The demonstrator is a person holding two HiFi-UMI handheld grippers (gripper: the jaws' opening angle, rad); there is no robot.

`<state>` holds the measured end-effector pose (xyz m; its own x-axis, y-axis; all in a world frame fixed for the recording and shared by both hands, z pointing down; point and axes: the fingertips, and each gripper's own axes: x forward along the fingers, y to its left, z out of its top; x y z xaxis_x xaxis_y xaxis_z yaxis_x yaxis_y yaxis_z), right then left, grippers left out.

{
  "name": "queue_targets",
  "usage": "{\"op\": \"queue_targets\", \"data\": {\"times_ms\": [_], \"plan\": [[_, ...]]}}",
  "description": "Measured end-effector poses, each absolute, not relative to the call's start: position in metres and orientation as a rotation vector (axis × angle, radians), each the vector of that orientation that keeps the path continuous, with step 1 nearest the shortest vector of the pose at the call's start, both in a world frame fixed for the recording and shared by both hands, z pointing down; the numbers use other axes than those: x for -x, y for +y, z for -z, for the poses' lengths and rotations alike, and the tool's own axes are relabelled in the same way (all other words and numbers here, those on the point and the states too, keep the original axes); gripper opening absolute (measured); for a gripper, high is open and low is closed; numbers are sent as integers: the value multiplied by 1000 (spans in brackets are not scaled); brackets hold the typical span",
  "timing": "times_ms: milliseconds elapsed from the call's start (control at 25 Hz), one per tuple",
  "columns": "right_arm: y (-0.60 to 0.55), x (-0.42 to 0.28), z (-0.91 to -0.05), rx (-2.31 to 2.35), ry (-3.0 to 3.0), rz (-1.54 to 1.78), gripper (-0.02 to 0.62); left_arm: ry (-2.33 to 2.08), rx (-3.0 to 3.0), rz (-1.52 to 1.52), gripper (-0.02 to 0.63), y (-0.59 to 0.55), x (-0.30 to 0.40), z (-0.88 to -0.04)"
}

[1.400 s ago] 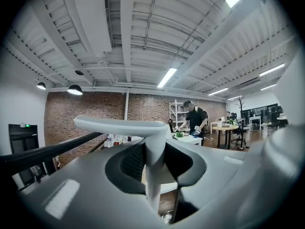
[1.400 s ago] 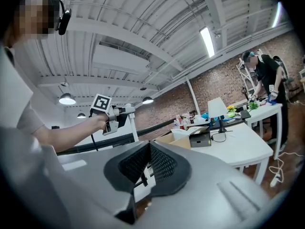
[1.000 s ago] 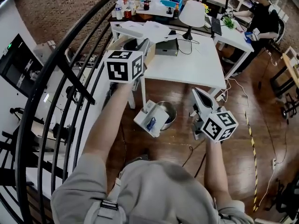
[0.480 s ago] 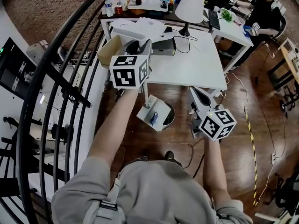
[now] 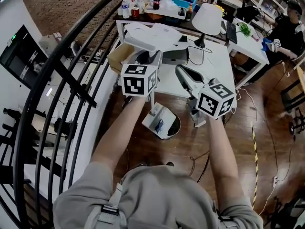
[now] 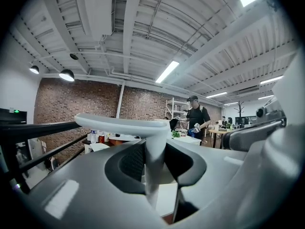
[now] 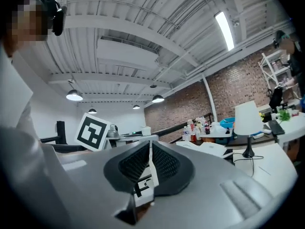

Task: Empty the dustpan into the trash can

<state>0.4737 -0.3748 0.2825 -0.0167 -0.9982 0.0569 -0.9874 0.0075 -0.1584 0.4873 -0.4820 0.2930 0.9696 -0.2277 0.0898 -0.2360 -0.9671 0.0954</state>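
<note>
Trash can [image 5: 172, 124] — beside table [image 5: 214, 66] edge, railing [image 5: 71, 78] left

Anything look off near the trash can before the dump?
Yes: a white box sits tilted across the rim of the trash can, covering much of the opening. Dumped debris could land on it rather than inside.

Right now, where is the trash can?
Head view, centre: the trash can stands on the wooden floor beside the white table's near edge, between the person's forearms.

dustpan [image 6: 124, 124] smooth white plastic; trash can [image 5: 175, 123] shiny metal; floor [image 5: 274, 128] glossy wood
</note>
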Motion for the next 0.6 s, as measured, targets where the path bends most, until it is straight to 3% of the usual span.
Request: {"op": "queue_targets", "data": {"times_ms": [160, 440, 600], "plan": [[-403, -476, -309, 2114, 2261, 322, 25, -343, -3018, -150, 106, -488, -489, -296], [-443, -468, -387, 2000, 2409, 557, 143, -275, -3022, -213, 106, -490, -487, -298], [-470, -464, -407, 1934, 2458, 572, 153, -225, -3026, -233, 106, -485, -487, -299]]}}
